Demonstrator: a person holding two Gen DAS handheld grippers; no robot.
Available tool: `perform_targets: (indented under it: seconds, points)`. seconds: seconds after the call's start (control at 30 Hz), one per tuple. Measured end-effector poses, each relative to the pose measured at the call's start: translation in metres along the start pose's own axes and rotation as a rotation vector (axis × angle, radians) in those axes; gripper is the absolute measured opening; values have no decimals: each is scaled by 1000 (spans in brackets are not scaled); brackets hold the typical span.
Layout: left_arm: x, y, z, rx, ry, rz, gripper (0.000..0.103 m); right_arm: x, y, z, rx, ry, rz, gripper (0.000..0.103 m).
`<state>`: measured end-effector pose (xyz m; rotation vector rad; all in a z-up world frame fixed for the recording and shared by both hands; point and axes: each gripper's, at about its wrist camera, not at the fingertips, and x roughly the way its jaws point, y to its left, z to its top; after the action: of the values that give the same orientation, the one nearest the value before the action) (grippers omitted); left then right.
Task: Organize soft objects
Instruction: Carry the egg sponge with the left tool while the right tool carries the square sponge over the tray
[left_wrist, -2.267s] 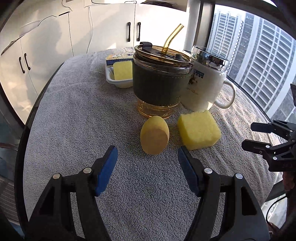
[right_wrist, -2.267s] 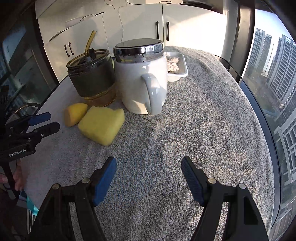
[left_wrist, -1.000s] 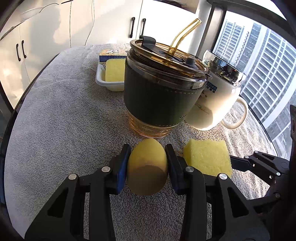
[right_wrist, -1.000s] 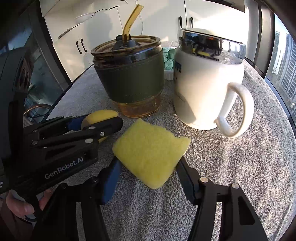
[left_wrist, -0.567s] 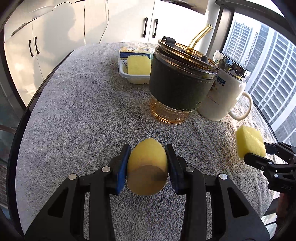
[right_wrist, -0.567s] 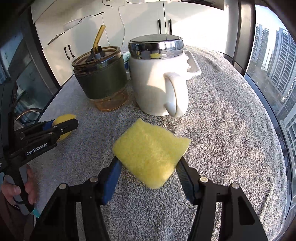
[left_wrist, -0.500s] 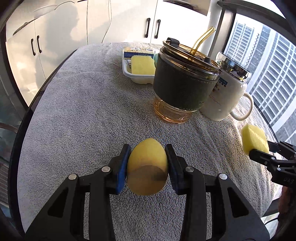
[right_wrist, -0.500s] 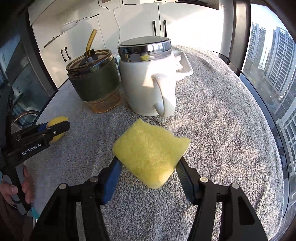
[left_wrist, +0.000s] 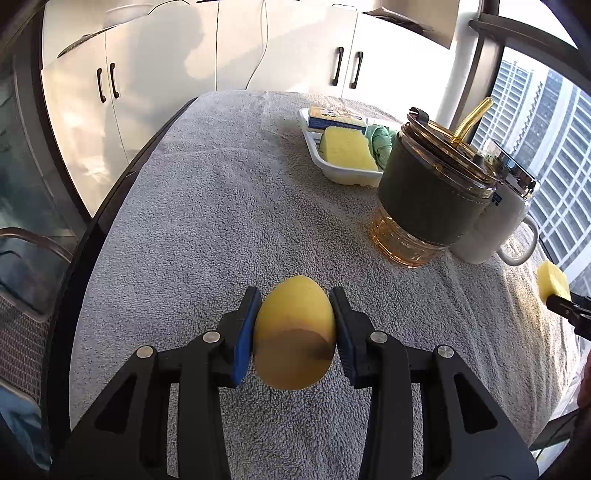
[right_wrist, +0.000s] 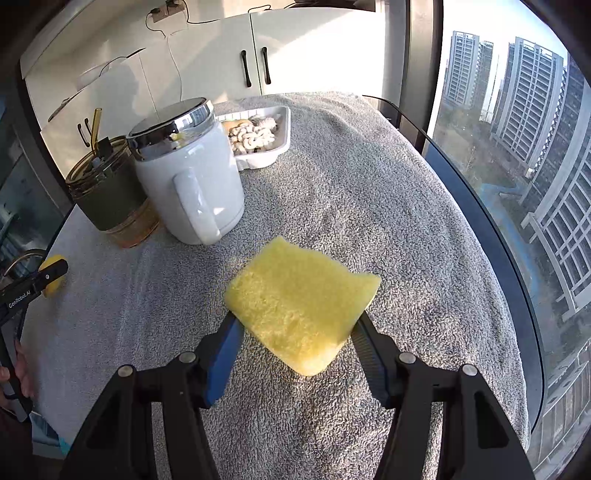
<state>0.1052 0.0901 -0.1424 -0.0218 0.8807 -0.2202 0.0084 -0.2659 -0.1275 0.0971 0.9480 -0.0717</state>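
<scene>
My left gripper (left_wrist: 294, 325) is shut on a yellow egg-shaped sponge (left_wrist: 294, 332), held above the grey towel (left_wrist: 207, 229). My right gripper (right_wrist: 297, 332) is shut on a square yellow sponge (right_wrist: 301, 302), also lifted off the towel. In the left wrist view that square sponge (left_wrist: 552, 282) shows at the far right edge. In the right wrist view the egg sponge (right_wrist: 51, 282) peeks out at the far left behind the other gripper. A white tray (left_wrist: 334, 168) at the back holds another yellow sponge (left_wrist: 345, 149), a green cloth and a box.
A dark-sleeved amber tumbler (left_wrist: 428, 199) with a straw and a white lidded mug (right_wrist: 188, 177) stand mid-table. Behind the mug, the white tray (right_wrist: 282, 142) holds pale knotted items. Cabinets line the back; a window runs along the right. A hand (right_wrist: 18, 369) shows at the left.
Both grippers have drawn back from the tumbler and mug with their sponges and moved apart. The tumbler and mug look smaller and farther off in both views.
</scene>
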Motion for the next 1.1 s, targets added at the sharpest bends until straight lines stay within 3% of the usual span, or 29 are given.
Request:
perform_targets:
  seconds: [0.47,0.77,1.1]
  points:
    - [23,50,51,-42,-23,109,36,26,-38,55,16,-27,-84,63]
    - [50,52,82,-41,-21,99,36,49,-41,103,16,-47,-86,63]
    - [81,41,131,6,-36,70,36,78,-17,151,-41,-66,-71,63]
